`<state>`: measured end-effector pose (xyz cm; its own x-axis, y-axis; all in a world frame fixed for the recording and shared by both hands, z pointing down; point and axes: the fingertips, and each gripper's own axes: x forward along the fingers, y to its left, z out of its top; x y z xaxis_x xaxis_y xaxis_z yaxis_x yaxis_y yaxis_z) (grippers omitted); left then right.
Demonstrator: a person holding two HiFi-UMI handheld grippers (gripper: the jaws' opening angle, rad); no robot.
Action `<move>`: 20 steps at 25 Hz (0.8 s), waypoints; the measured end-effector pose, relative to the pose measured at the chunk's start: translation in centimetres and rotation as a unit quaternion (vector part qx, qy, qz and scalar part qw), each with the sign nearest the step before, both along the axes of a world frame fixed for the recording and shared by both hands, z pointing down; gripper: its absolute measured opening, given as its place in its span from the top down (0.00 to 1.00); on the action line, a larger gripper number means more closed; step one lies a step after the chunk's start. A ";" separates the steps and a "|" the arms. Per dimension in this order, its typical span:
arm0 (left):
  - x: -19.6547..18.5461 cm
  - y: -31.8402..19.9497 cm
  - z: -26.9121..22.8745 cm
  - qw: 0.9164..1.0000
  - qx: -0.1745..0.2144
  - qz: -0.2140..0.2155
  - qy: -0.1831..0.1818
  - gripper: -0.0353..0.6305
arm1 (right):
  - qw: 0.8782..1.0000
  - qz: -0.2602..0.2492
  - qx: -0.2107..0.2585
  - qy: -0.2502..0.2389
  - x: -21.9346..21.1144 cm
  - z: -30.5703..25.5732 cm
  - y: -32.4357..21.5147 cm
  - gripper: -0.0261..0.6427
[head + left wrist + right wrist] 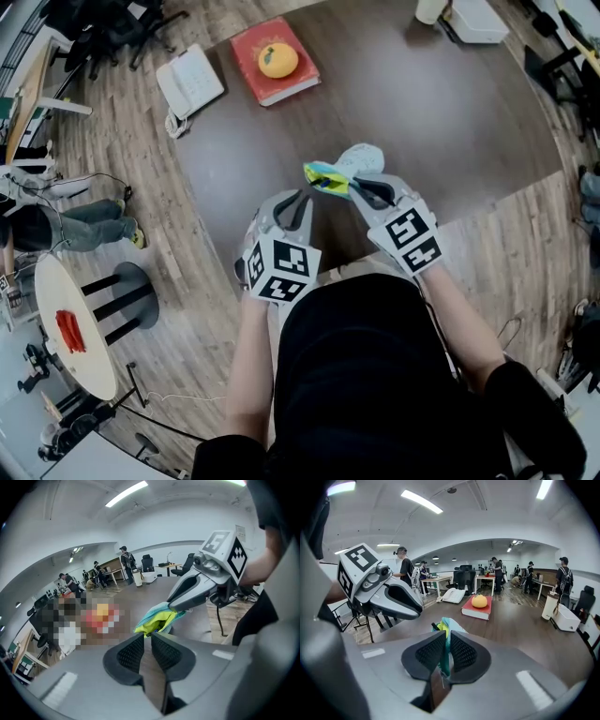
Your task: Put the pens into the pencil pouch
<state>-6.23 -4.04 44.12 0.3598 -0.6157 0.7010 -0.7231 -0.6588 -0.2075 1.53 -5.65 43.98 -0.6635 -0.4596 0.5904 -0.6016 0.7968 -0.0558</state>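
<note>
Closest in, the person's dark top (pixel 356 375) fills the bottom of the head view, with the marker cubes (pixel 281 267) just above it. Both tools are raised over the near edge of the table (pixel 450 122), tips turned toward each other. The right tool (pixel 446 637) is pressed together on the pencil pouch (pixel 328 178), a teal and yellow fabric thing, and a fold of it runs down between the pads. The left tool (pixel 150 637) has only a narrow slit between its jaws and nothing in it. The pouch's yellow corner hangs just beyond its tips, so it pinches nothing. A dark tip (pixel 436 626) shows at the pouch's near edge; I cannot tell whether it is a pen or a zip pull. No loose pens show on the table, only a red book (pixel 258 47) bearing an orange (pixel 278 60) and a telephone (pixel 190 82), well apart from the pouch.

The step in hand looks like taking the free edge with the left tool to work the pouch's mouth. To do it well, the right pinch should hold firm. The left should take a shallow, square bite on the yellow corner alone, then draw away gently so the fabric tautens without slipping.
</note>
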 end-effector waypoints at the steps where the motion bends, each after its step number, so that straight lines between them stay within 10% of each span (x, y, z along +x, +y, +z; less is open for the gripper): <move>1: -0.1 0.0 -0.2 1.000 0.003 -0.003 0.002 0.87 | 1.000 0.000 0.001 0.000 0.0 -0.2 -0.1 0.90; 20: -3.3 -0.5 -3.9 0.994 0.052 -0.075 0.067 0.90 | 0.998 -0.007 0.031 -0.049 -3.6 -4.7 -1.6 0.92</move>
<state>-9.51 -4.50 40.22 0.3442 -0.7363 0.5826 -0.8379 -0.5209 -0.1632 -2.09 -7.24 39.29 -0.7231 -0.4833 0.4935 -0.5845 0.8089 -0.0642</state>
